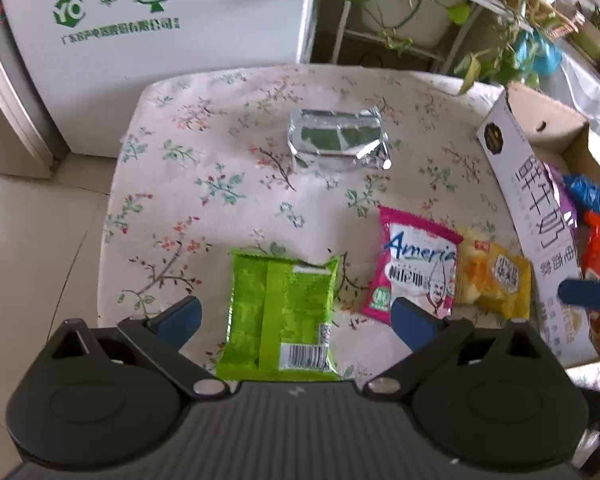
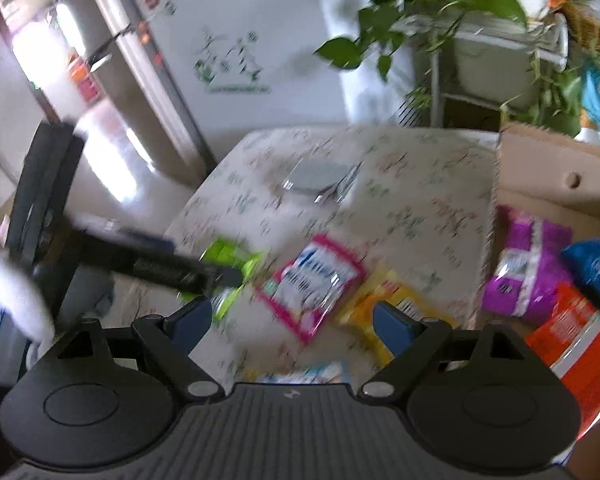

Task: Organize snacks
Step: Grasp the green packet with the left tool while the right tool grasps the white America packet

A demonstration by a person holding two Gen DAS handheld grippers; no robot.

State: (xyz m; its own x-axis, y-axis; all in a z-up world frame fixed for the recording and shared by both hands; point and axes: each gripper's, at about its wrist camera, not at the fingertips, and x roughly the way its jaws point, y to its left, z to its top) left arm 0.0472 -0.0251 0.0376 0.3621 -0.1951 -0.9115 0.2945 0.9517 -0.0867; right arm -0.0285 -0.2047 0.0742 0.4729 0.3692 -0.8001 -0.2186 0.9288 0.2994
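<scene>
A green snack packet (image 1: 280,316) lies on the flowered tablecloth (image 1: 220,152), between the open fingers of my left gripper (image 1: 296,316), which hovers over it. To its right lie a pink packet (image 1: 414,264) and a yellow packet (image 1: 492,280). A silver foil packet (image 1: 338,140) lies farther back. My right gripper (image 2: 292,320) is open and empty above the pink packet (image 2: 312,280) and yellow packet (image 2: 384,300); this view is blurred. The green packet (image 2: 232,264) shows at its left, under the left gripper's body.
An open cardboard box (image 1: 540,208) stands at the table's right edge, with purple (image 2: 524,264), blue (image 2: 596,264) and orange (image 2: 572,336) packets inside. A white fridge (image 1: 160,32) stands behind the table. Potted plants (image 1: 440,0) hang at the back right.
</scene>
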